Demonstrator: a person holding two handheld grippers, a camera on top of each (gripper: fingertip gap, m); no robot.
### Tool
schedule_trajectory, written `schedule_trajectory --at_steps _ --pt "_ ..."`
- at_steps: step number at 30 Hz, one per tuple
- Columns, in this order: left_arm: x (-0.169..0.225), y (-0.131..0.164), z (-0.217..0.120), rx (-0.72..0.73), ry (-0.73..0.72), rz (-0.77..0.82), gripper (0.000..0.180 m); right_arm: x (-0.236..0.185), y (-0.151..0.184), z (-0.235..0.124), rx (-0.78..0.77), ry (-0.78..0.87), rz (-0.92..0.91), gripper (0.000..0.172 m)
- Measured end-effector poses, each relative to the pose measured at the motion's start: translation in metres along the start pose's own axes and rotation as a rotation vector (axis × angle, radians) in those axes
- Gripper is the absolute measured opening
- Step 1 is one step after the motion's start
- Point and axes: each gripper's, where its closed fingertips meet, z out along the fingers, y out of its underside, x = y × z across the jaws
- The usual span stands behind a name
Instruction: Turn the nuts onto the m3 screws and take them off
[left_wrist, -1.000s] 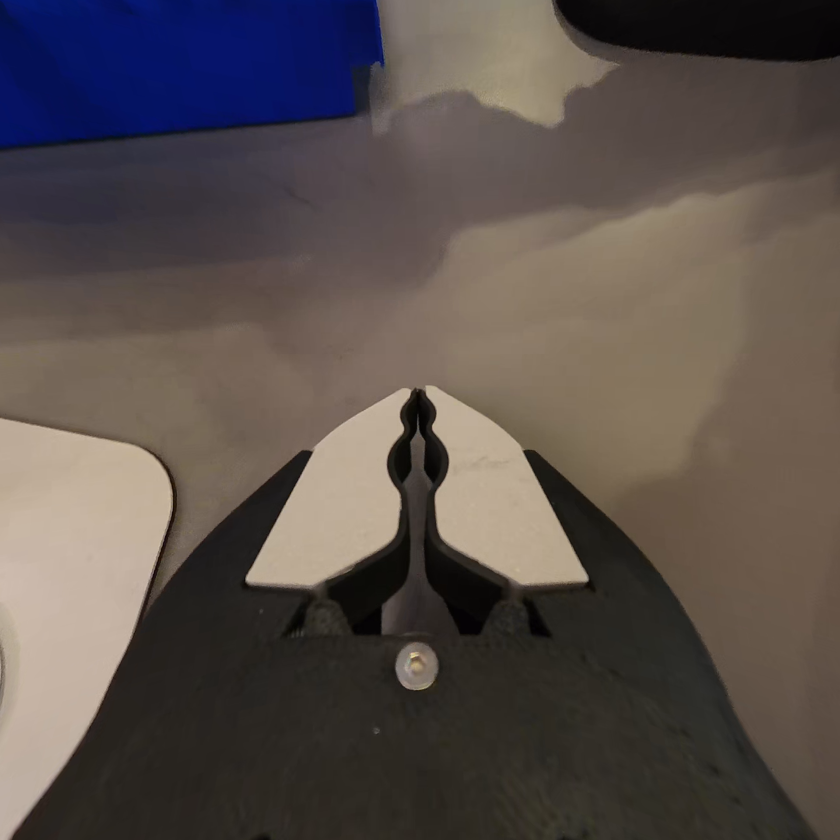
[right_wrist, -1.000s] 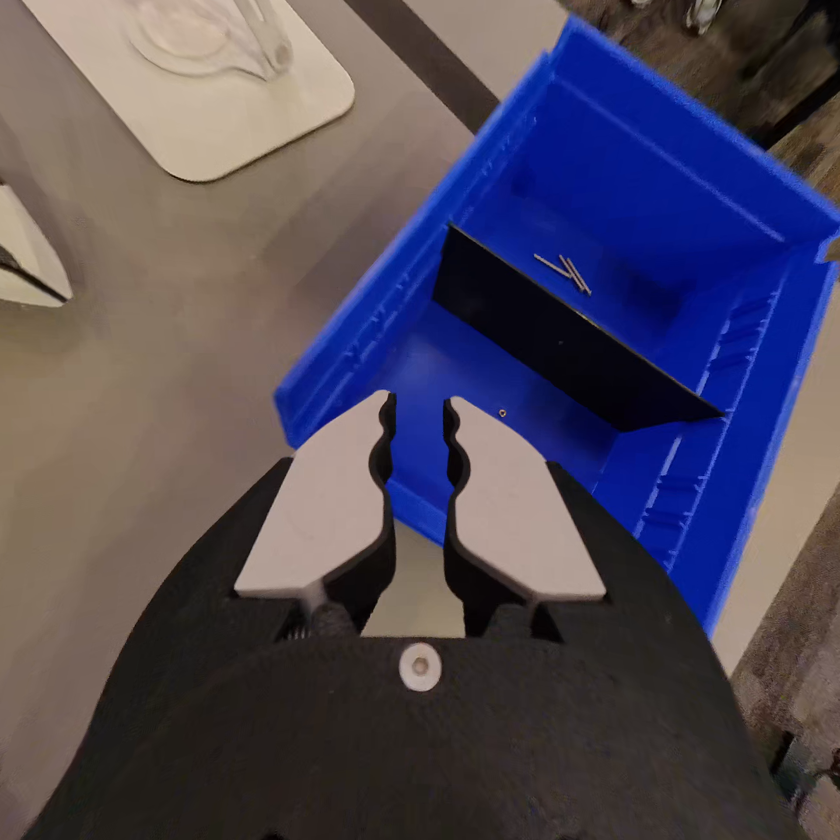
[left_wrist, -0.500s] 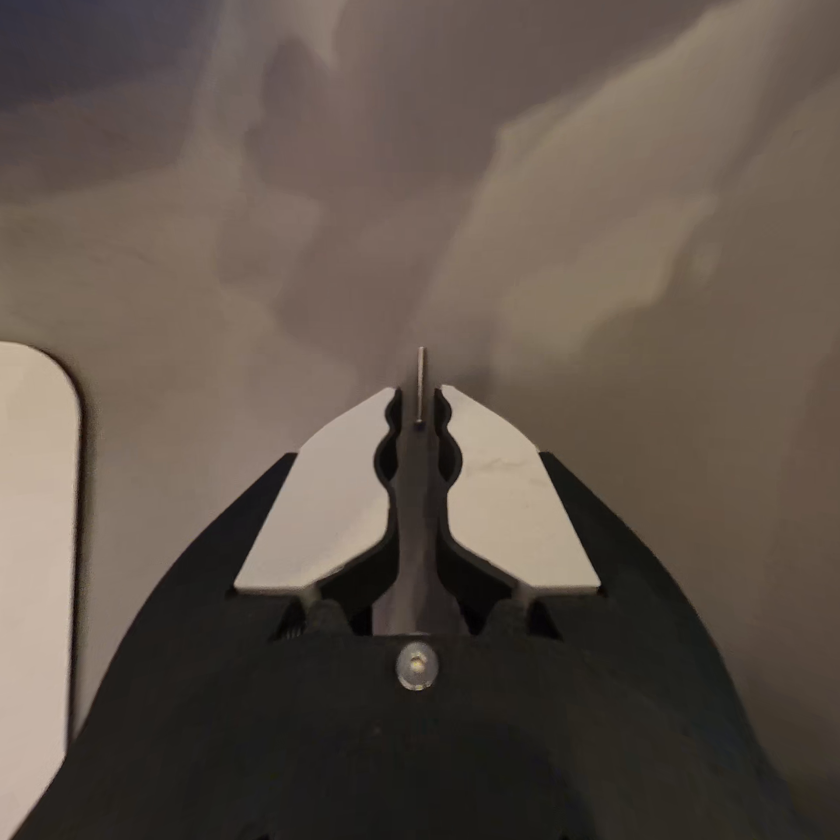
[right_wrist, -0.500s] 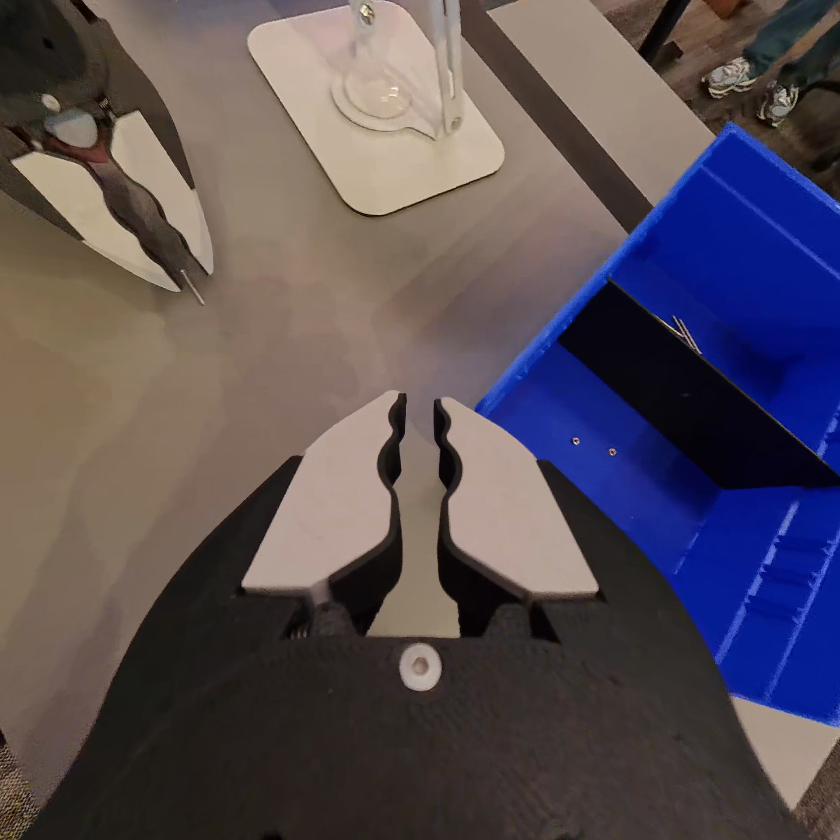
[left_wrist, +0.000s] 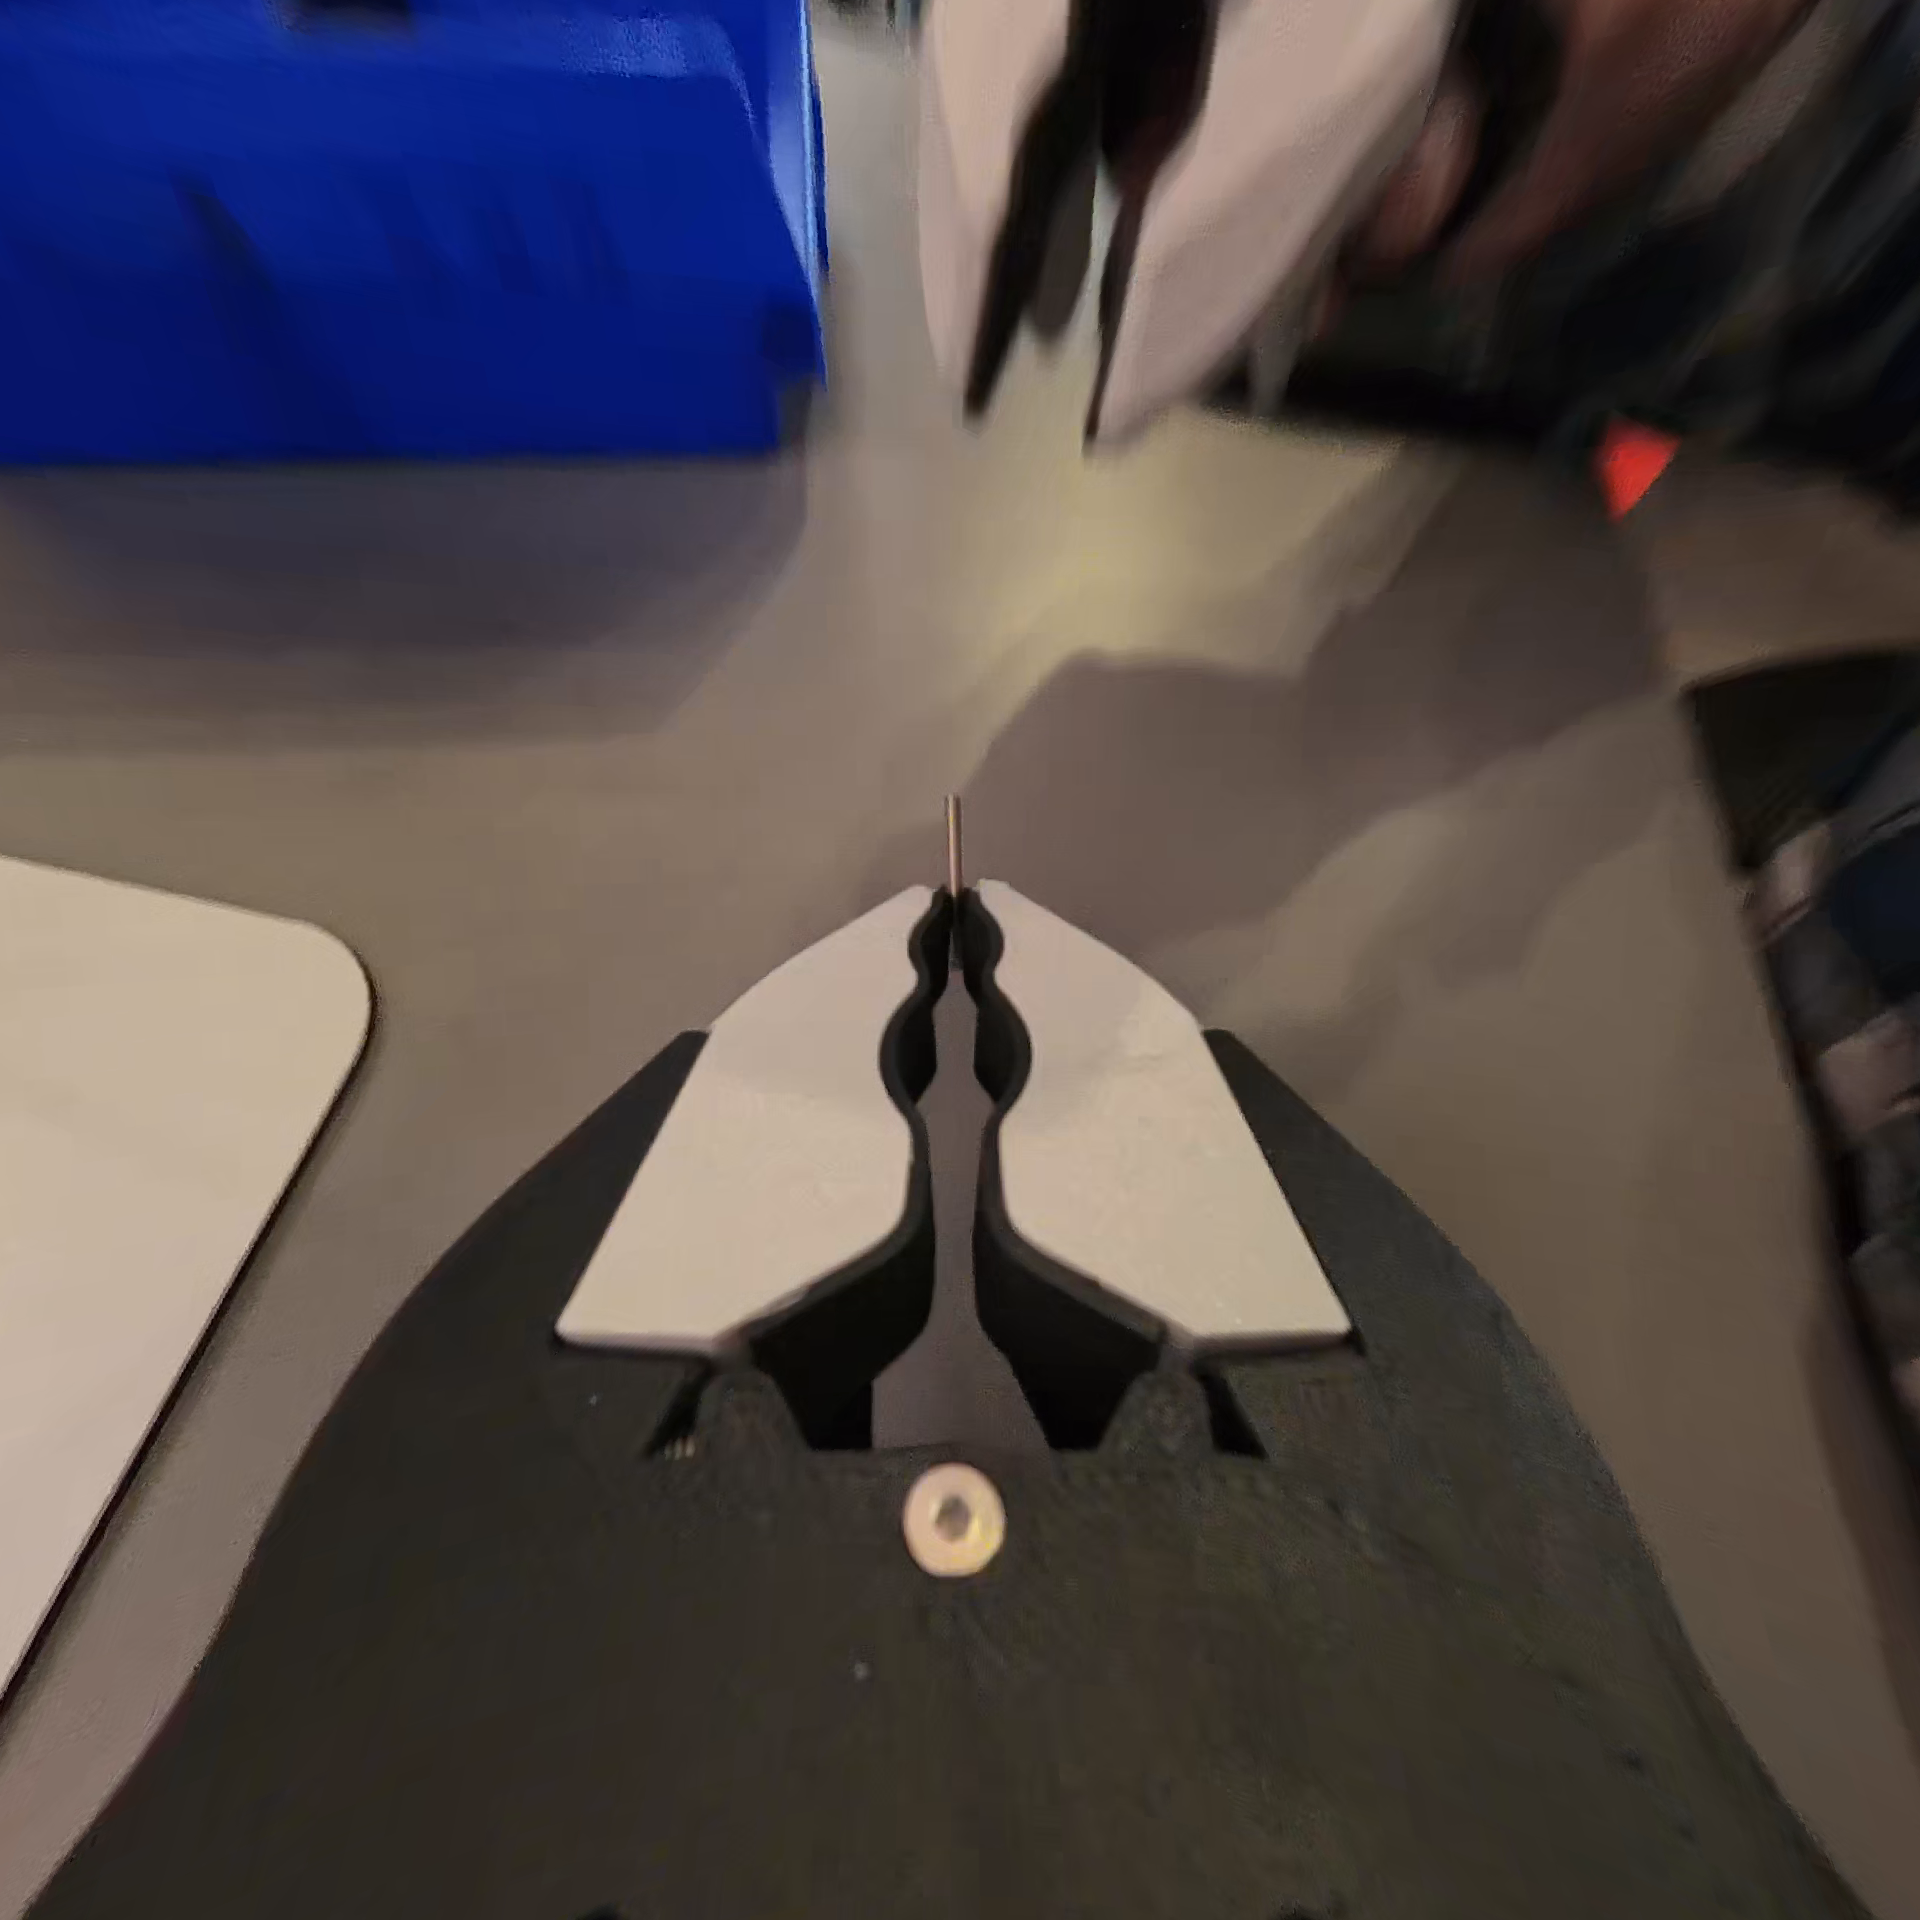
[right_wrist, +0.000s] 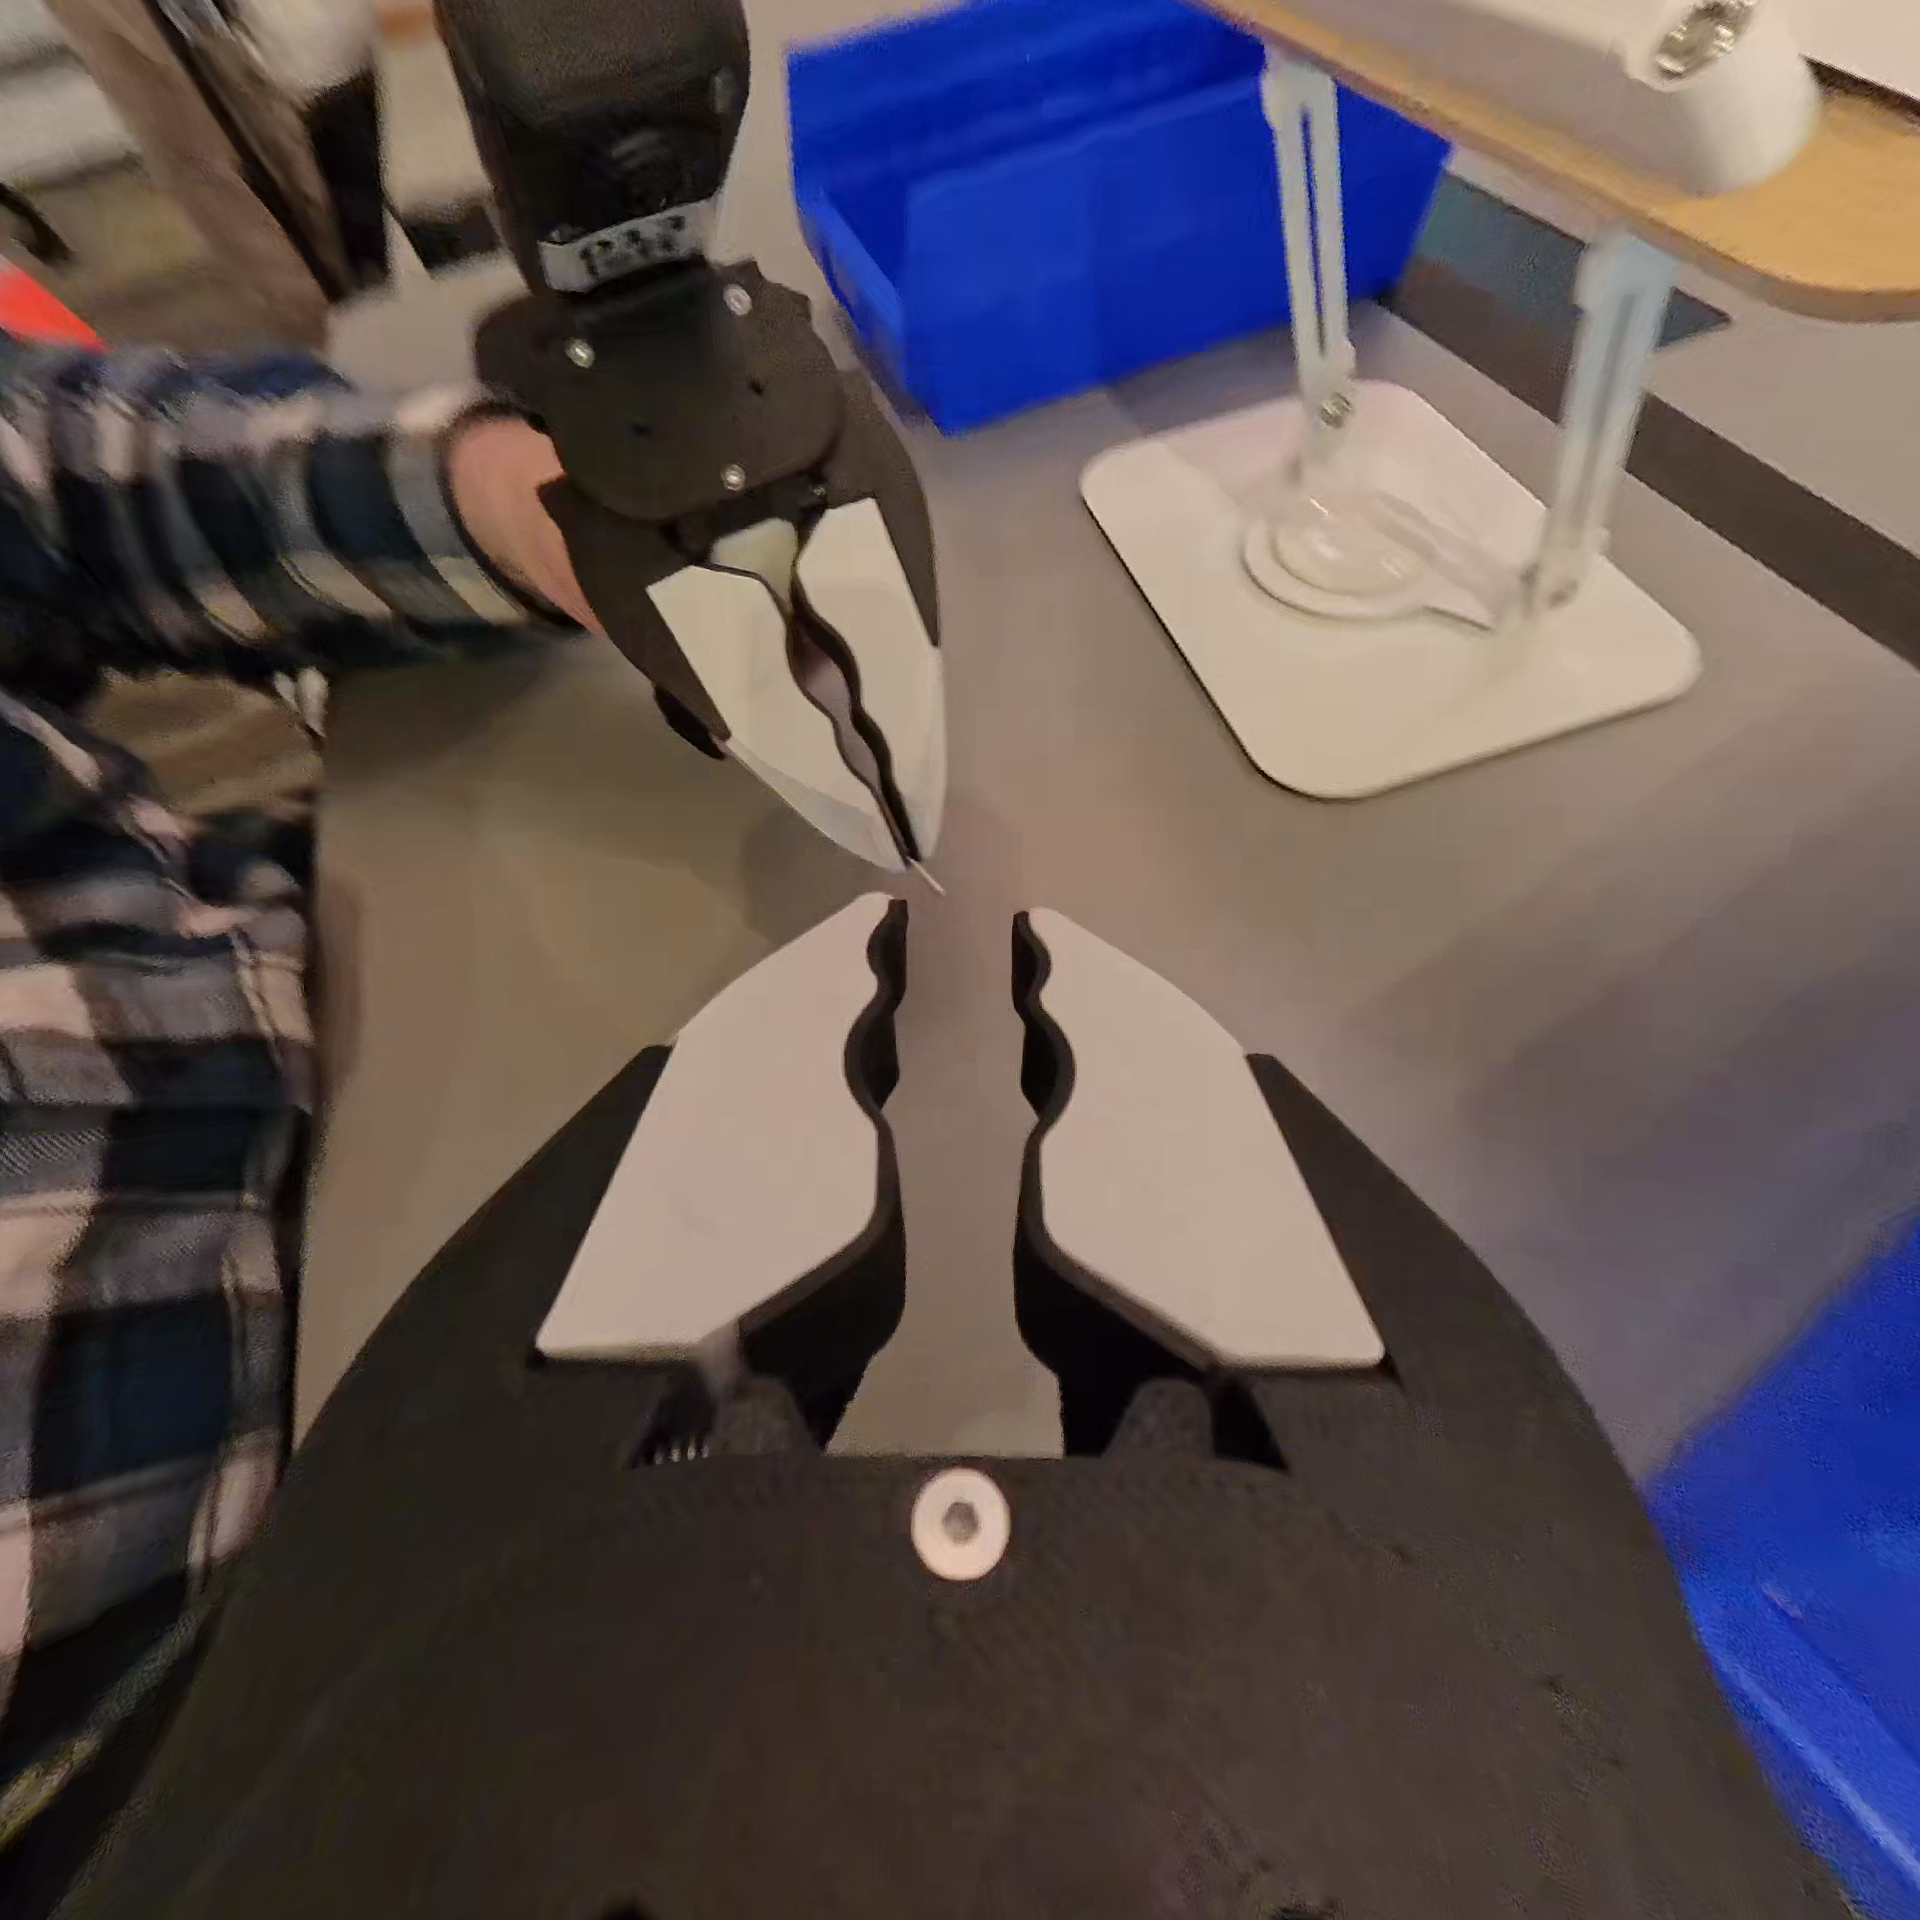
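My left gripper (left_wrist: 953, 891) is shut on a thin metal pin (left_wrist: 952, 857), which sticks straight out past the fingertips above the grey table (left_wrist: 520, 810). The right wrist view shows the same: the left gripper (right_wrist: 902, 852) pinches the pin (right_wrist: 928, 881) at its very tip. My right gripper (right_wrist: 958, 912) is open and empty. Its fingertips sit just below and in front of the pin's free end, without touching it. In the left wrist view the right gripper (left_wrist: 1039, 405) is a blurred shape pointing down at the top.
A blue bin (right_wrist: 1091, 208) stands at the back, also in the left wrist view (left_wrist: 395, 229). A second blue bin (right_wrist: 1808, 1507) is at the lower right. A white base plate (right_wrist: 1382, 707) carries a clear stand (right_wrist: 1309, 312). A person's plaid sleeve (right_wrist: 156, 520) is at the left. About 8 cm separates my left fingertips from my right.
The left fingers stood slightly apart around the pin half a second ago and have closed on it. The right gripper swung away from the blue bin towards the left gripper and opened wider.
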Motion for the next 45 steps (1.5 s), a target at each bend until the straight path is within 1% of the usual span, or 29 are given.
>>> schedule_trajectory --at_steps 2,3,5,8,10,14,20,22,23,25,28,31,34,36,37,41,43,44,45 --pt "0.002 -0.021 -0.011 0.149 0.035 -0.045 0.001 -0.006 -0.008 0.01 0.094 -0.032 0.038 0.015" --pt "0.004 -0.028 -0.016 0.208 0.047 -0.048 0.001 -0.007 -0.011 0.014 0.131 -0.045 0.052 0.015" --pt "0.005 -0.038 -0.023 0.288 0.067 -0.077 0.001 -0.012 -0.018 0.019 0.2 -0.09 0.076 0.013" --pt "0.012 -0.049 -0.029 0.383 0.139 -0.116 0.001 -0.019 -0.023 0.028 0.249 -0.149 0.101 0.014" --pt "0.013 -0.05 -0.029 0.397 0.157 -0.117 0.001 -0.021 -0.028 0.031 0.288 -0.163 0.108 0.014" --pt "0.012 -0.051 -0.031 0.416 0.169 -0.117 0.001 -0.025 -0.032 0.034 0.308 -0.197 0.117 0.003" --pt "0.015 -0.062 -0.037 0.469 0.222 -0.119 0.002 -0.029 -0.04 0.027 0.29 -0.183 0.064 0.003" --pt "0.009 -0.063 -0.039 0.47 0.198 -0.117 0.017 -0.022 -0.048 0.015 0.286 -0.141 0.035 0.003" --pt "0.005 -0.062 -0.04 0.472 0.184 -0.12 0.018 -0.013 -0.054 0.006 0.281 -0.109 0.021 0.003" --pt "-0.004 -0.056 -0.043 0.455 0.143 -0.111 0.0 0.014 -0.065 -0.018 0.262 -0.006 -0.021 0.003" --pt "-0.027 -0.034 -0.035 0.352 -0.015 -0.055 0.0 0.076 -0.075 -0.054 0.15 0.18 -0.073 0.003" --pt "-0.041 -0.018 -0.026 0.293 -0.112 -0.036 0.0 0.149 -0.068 -0.076 0.014 0.32 -0.059 0.003" --pt "-0.048 -0.011 -0.022 0.266 -0.151 -0.036 0.0 0.219 -0.041 -0.078 -0.183 0.427 -0.041 0.003" --pt "-0.048 -0.009 -0.02 0.253 -0.155 -0.021 0.0 0.255 -0.015 -0.074 -0.344 0.455 -0.02 0.003" --pt "-0.048 -0.009 -0.019 0.25 -0.156 -0.019 0.0 0.269 -0.007 -0.07 -0.384 0.464 -0.015 0.003" --pt "-0.049 -0.003 -0.017 0.229 -0.159 -0.011 0.0 0.311 0.023 -0.06 -0.553 0.493 0.024 0.003" --pt "-0.048 -0.002 -0.016 0.218 -0.157 -0.002 0.0 0.323 0.034 -0.057 -0.622 0.507 0.058 0.004" --pt "-0.048 -0.001 -0.016 0.213 -0.157 0.003 0.0 0.324 0.031 -0.054 -0.61 0.5 0.068 0.005" --pt "-0.047 -0.001 -0.016 0.213 -0.154 0.006 0.0 0.323 0.025 -0.052 -0.578 0.483 0.076 0.014"
